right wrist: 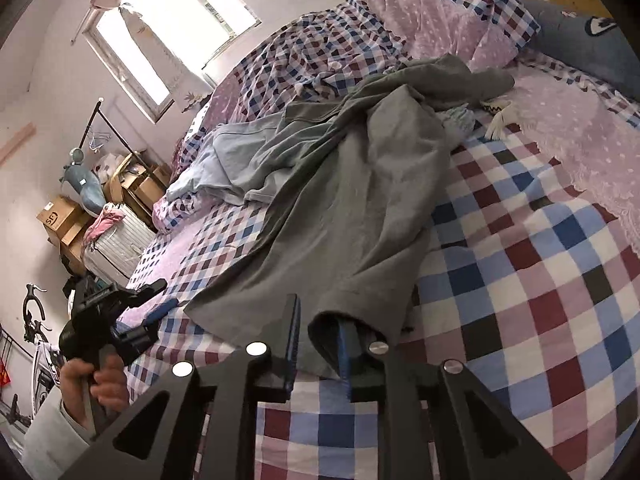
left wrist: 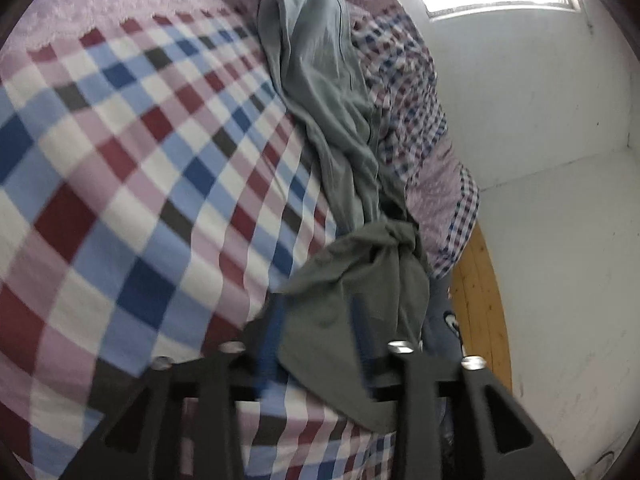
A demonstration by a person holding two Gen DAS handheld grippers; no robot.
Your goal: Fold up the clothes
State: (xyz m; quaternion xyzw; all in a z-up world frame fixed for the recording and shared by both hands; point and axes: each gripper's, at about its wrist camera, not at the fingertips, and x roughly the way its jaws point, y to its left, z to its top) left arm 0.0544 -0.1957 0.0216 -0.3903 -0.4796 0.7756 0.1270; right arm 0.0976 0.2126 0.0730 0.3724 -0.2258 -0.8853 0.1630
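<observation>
**Grey garment stretched across the checked bed**

The grey garment (right wrist: pixel 352 200) lies rumpled in a long diagonal across the checked bedspread (right wrist: pixel 540 280), running from the near edge up toward 12 o'clock, where it bunches against the pink dotted pillow (right wrist: pixel 440 20). A pale blue garment (right wrist: pixel 224 160) sits partly under it at about 10 o'clock.

The right gripper (right wrist: pixel 320 344) has its 2 fingers spread apart at the near hem; the cloth drapes over the right-hand finger and fills part of the gap, but I cannot tell that anything is pinched.

In the left wrist view, the left gripper (left wrist: pixel 316 320) also has its fingers parted, with a knotted, darker fold of the garment (left wrist: pixel 360 264) lying between them; the blur hides any contact.

A hand (right wrist: pixel 100 384) holds that gripper at 8 o'clock. Beyond, cardboard boxes (right wrist: pixel 60 220) stand below the window (right wrist: pixel 160 28).
</observation>
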